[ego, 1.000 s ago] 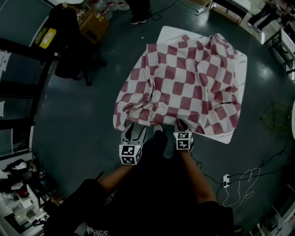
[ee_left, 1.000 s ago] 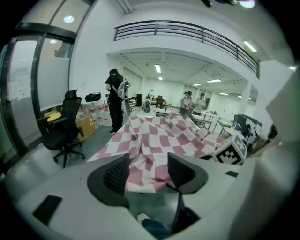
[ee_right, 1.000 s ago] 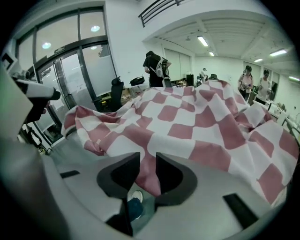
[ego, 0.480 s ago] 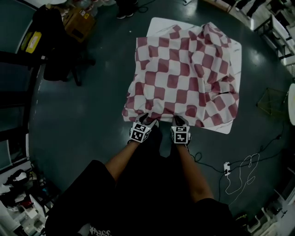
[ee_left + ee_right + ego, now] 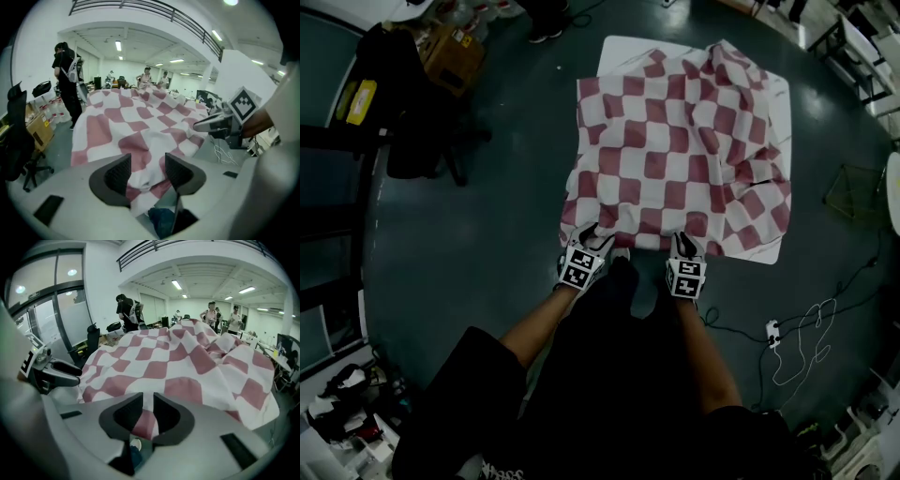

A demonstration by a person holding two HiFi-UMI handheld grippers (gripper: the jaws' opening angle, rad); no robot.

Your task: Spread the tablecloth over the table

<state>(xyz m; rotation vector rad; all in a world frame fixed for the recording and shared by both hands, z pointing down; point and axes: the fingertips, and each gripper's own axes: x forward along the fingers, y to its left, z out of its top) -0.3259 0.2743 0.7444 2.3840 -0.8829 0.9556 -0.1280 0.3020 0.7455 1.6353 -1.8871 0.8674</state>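
Observation:
A red-and-white checked tablecloth (image 5: 675, 150) lies rumpled over a white table (image 5: 623, 47), with bare tabletop showing at the far left corner and along the right edge. My left gripper (image 5: 592, 234) is at the cloth's near left corner. In the left gripper view a bunched fold of cloth (image 5: 140, 122) sits between the wide jaws of that gripper (image 5: 147, 171), which are closing. My right gripper (image 5: 682, 242) is at the near hem. Its jaws (image 5: 148, 411) stand narrow, pinching the cloth's edge (image 5: 187, 357).
A black chair (image 5: 412, 103) and a cardboard box (image 5: 455, 52) stand to the far left on the dark floor. A power strip with cables (image 5: 773, 333) lies to the near right, and a wire basket (image 5: 853, 192) to the right. A person (image 5: 65, 79) stands beyond the table.
The cloth's hanging near-left part has been drawn up onto the table and lies flatter. My left gripper came down to the near left corner. The right jaws narrowed on the hem.

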